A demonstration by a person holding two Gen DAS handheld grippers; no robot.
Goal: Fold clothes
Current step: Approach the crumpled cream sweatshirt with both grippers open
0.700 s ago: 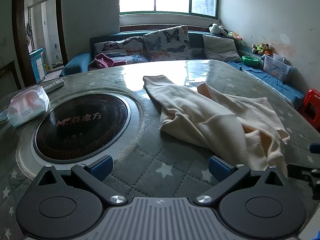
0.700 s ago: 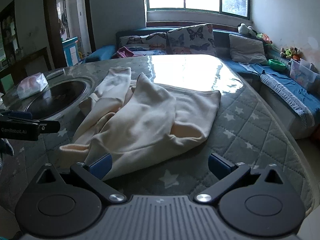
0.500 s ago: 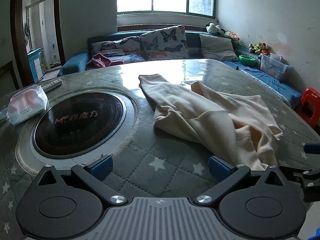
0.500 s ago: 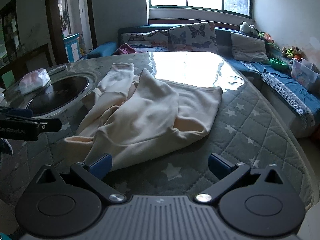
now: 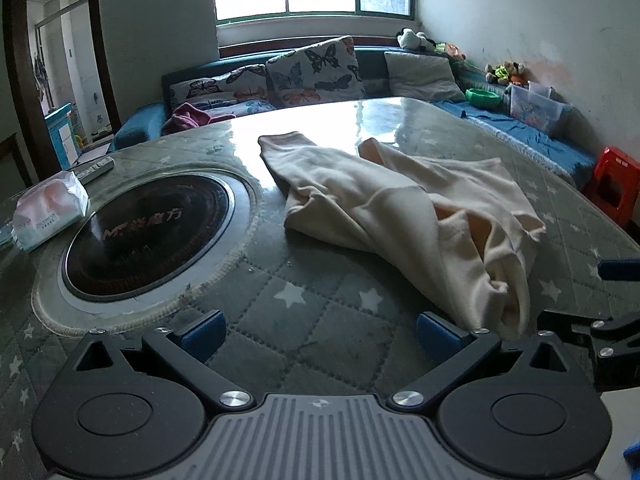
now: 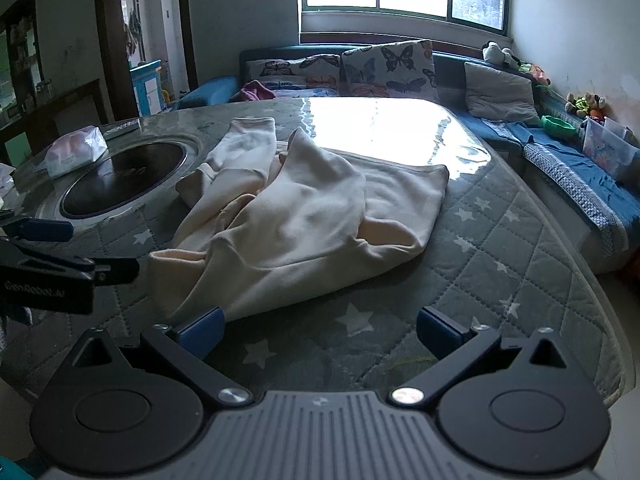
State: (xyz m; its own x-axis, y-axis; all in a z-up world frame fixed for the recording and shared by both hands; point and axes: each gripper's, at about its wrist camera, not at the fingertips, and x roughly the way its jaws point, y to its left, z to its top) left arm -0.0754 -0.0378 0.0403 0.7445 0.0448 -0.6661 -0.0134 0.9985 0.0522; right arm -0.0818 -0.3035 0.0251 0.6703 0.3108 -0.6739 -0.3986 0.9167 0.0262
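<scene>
- One cream garment (image 5: 404, 216), soft fleecy knit, lies crumpled in loose folds on the table (image 5: 320, 320); it spreads from mid-table toward the near edge, a long sleeve-like end (image 6: 248, 144) reaching away toward the window
- The table has a rounded rim and a grey-green quilted cover stitched in diamonds with white stars, under a glossy clear sheet that glares in the light
- One round black glass hob (image 5: 148, 232) with a pale metal ring sits sunk in the table, left of the garment and apart from it
- One soft plastic tissue pack (image 5: 48, 208), white and pink, rests just beside the hob's far-left rim; one flat remote (image 5: 96, 168) lies behind it
- Left gripper (image 5: 320, 332): black arms, two blue pads spread wide, nothing between them, over bare quilt; the garment's near fold lies close by its right pad
- Right gripper (image 6: 320, 328): the same build, released, pads wide apart; the garment's near hem sits just at its left pad, whether touching I cannot tell
- Behind the table, a blue sofa (image 6: 208, 92) carries two butterfly-print cushions (image 6: 388, 68) and one plain grey cushion (image 6: 500, 92)
</scene>
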